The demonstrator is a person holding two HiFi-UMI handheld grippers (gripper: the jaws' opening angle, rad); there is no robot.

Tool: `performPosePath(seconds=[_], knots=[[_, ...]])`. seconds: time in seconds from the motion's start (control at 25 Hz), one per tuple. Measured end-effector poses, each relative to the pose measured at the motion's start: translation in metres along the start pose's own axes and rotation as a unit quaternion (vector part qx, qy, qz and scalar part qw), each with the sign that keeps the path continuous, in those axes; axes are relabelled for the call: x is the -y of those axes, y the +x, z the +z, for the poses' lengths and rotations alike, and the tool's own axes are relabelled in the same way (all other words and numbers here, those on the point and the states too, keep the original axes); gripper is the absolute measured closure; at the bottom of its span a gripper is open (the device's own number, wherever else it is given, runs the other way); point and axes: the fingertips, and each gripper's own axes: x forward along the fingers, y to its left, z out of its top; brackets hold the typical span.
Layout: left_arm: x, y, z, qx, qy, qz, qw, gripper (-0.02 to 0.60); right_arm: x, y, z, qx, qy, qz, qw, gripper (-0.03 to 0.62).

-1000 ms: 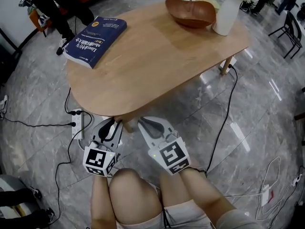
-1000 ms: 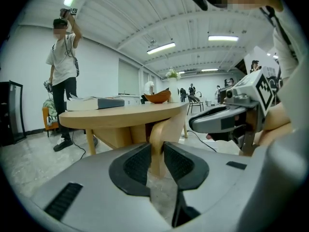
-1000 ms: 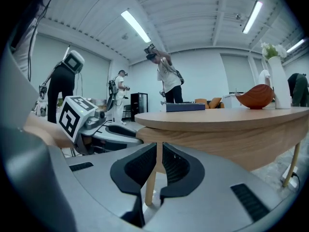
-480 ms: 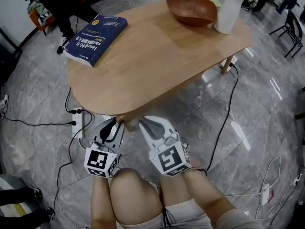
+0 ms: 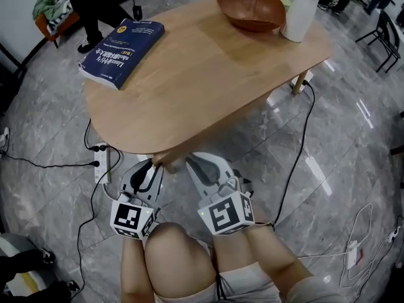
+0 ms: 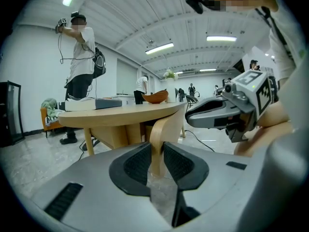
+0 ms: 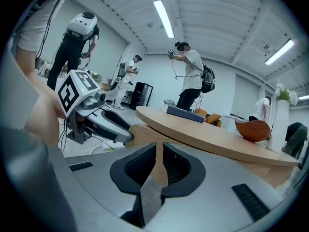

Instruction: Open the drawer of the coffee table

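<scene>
While the left gripper (image 5: 153, 166) is clamping the table leg (image 6: 158, 129), the right gripper (image 7: 158, 151) is hovering alongside. Its jaws are sitting closed, empty.

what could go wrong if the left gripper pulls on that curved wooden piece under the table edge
1. The left gripper is clamped on the curved pale wooden piece under the oval wooden table; a hard pull may drag the whole table, and the tall white vase near its far edge could topple.
2. The shut right gripper sits close beside that piece and might get bumped.
</scene>
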Motion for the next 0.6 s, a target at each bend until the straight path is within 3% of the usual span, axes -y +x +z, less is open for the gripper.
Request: performPosePath(seconds=[0.2, 0.6], knots=[[0.000, -0.001, 0.001, -0.003, 0.005, -0.004, 1.0000, 0.497, 0.006, 0.000, -0.005, -0.019, -0.044, -0.011, 0.999, 0.571], [0.007, -0.003, 0.003, 0.014, 0.011, -0.008, 0.9998, 0.499, 0.016, -0.008, 0.002, -0.021, -0.080, -0.017, 0.996, 0.569]])
